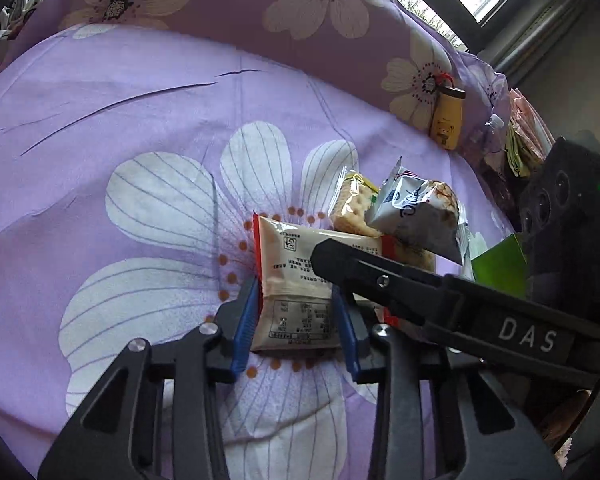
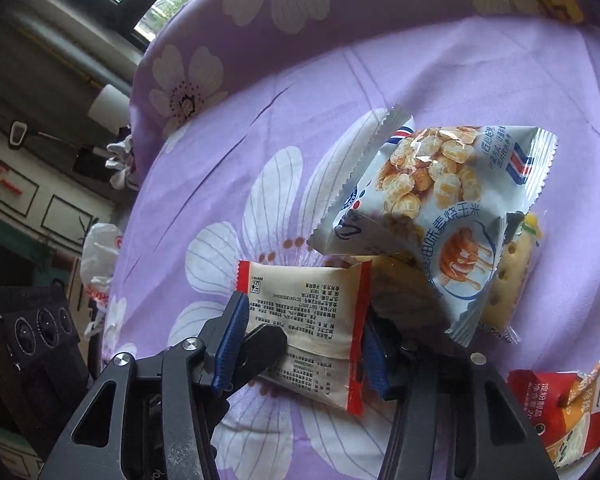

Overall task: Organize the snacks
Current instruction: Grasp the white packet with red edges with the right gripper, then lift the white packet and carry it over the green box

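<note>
A cream snack packet with red ends (image 1: 296, 280) lies on the purple flowered sheet (image 1: 120, 120). My left gripper (image 1: 296, 320) straddles its near end, blue pads on either side, apparently closed on it. My right gripper (image 2: 300, 344) straddles the same packet (image 2: 312, 320) from the other side, and one black finger of it (image 1: 364, 268) crosses above the packet in the left wrist view. A white-blue corn snack bag (image 2: 432, 200) and a clear cracker pack (image 2: 508, 280) lean against the packet's far end; both also show in the left wrist view, the bag (image 1: 420, 208) and the crackers (image 1: 352, 204).
A red and orange snack bag (image 2: 560, 400) lies at the right. A small yellow bottle (image 1: 446, 120) rests against the flowered pillow (image 1: 300, 8). A green box (image 1: 500, 264) sits at the bed's right edge. A white plastic bag (image 2: 100, 256) lies off the bed at the left.
</note>
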